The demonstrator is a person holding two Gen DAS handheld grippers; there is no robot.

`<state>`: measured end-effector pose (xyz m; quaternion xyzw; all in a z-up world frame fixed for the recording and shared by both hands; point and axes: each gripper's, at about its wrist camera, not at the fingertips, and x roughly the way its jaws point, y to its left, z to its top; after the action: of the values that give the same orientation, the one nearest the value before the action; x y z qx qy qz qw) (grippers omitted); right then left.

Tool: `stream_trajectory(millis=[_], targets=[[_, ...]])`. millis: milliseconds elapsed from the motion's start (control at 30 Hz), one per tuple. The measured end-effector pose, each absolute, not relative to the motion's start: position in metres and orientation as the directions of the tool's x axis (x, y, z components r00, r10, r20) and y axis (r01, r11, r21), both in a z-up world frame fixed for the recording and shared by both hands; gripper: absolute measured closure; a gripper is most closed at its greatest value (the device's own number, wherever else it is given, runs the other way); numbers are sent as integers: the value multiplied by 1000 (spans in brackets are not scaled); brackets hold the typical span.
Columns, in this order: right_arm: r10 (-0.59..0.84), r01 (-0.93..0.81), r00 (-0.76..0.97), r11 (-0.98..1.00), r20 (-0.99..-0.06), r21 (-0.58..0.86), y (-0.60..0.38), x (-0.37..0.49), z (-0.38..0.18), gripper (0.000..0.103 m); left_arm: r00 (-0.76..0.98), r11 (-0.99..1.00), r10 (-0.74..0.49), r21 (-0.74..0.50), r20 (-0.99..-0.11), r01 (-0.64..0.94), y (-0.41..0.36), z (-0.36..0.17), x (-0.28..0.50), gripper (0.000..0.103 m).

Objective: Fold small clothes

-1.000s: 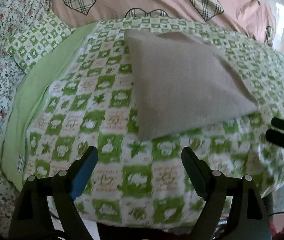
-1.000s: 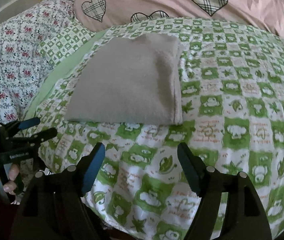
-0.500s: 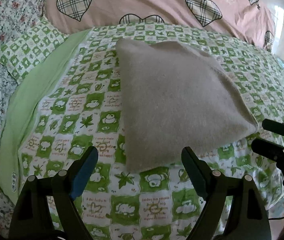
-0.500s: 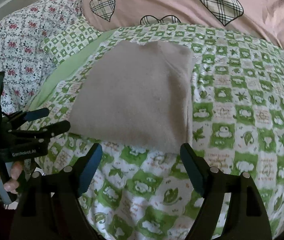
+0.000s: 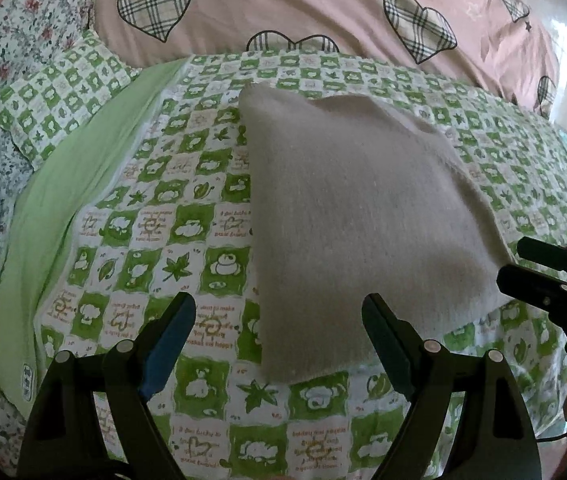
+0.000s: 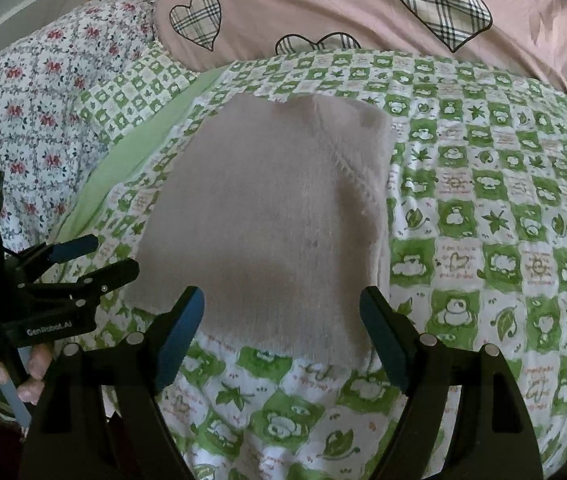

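Note:
A folded beige knit garment [image 5: 355, 224] lies flat on the green-and-white checked cover [image 5: 155, 216]; it also shows in the right wrist view [image 6: 275, 224]. My left gripper [image 5: 279, 328] is open and empty, just short of the garment's near left corner. My right gripper [image 6: 281, 320] is open and empty, hovering at the garment's near edge. In the left wrist view the right gripper's fingers [image 5: 539, 276] sit by the garment's near right corner. In the right wrist view the left gripper [image 6: 83, 260] sits by its near left corner.
A pink quilt with plaid hearts [image 5: 323, 8] lies behind the checked cover. A floral sheet [image 6: 35, 100] and a plain green fabric band [image 5: 67, 200] lie to the left. The bed's front edge is just below the grippers.
Both grippers have moved forward toward the garment, which looks larger and closer. Both stay open and empty.

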<state>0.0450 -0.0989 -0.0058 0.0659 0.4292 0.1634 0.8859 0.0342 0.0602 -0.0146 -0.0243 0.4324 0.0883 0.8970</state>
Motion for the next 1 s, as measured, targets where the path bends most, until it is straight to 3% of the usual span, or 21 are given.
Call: stream_trajectory(millis=[1000], targets=[[350,-184,552,936,-757,300,-110,83,-14,21,608,982,105,-14,-787,-188,64,-11,59,17]])
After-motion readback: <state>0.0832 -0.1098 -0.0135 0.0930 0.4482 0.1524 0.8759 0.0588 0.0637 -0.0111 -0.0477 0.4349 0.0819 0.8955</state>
